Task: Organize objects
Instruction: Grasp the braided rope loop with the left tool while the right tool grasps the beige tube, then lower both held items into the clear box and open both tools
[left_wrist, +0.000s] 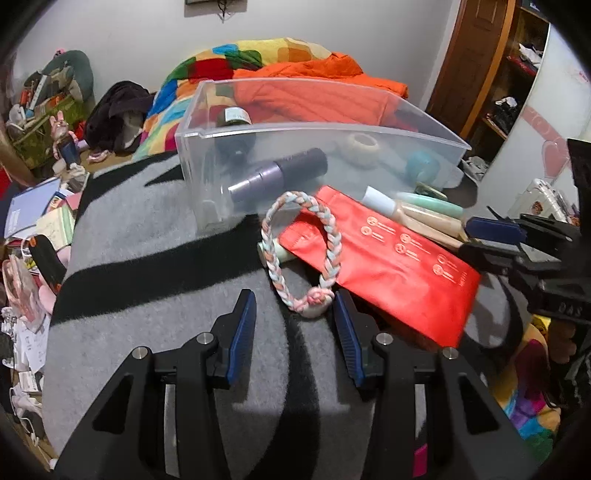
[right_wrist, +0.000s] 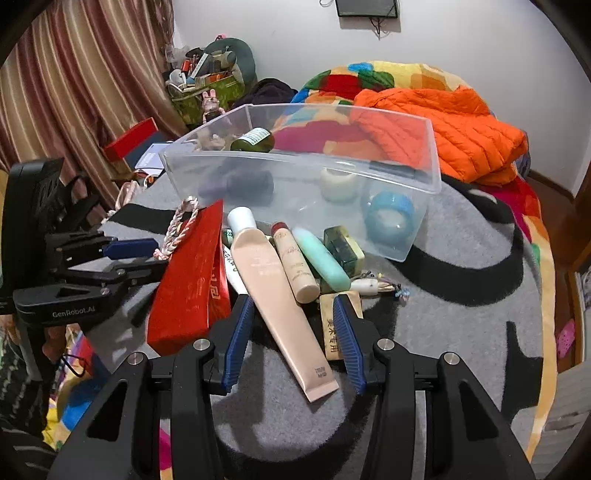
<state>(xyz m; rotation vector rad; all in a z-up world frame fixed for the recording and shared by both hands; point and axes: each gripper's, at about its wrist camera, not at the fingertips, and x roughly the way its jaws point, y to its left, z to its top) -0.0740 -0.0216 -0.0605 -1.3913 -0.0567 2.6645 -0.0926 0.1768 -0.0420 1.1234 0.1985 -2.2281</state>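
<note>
Both parted, empty: left gripper (left_wrist: 295, 317) beside braided pastel rope ring (left_wrist: 301, 247), right gripper (right_wrist: 293, 325) straddling long beige squeeze tube (right_wrist: 280, 306); best squared on before closing.

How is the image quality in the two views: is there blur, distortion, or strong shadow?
Left wrist view: fisheye bending curves the clear bin; dark corners; the red bag looks slightly smeared; the left gripper casts a shadow on the grey blanket. Right wrist view: sharper, same bending, shadow under the right gripper.
</note>
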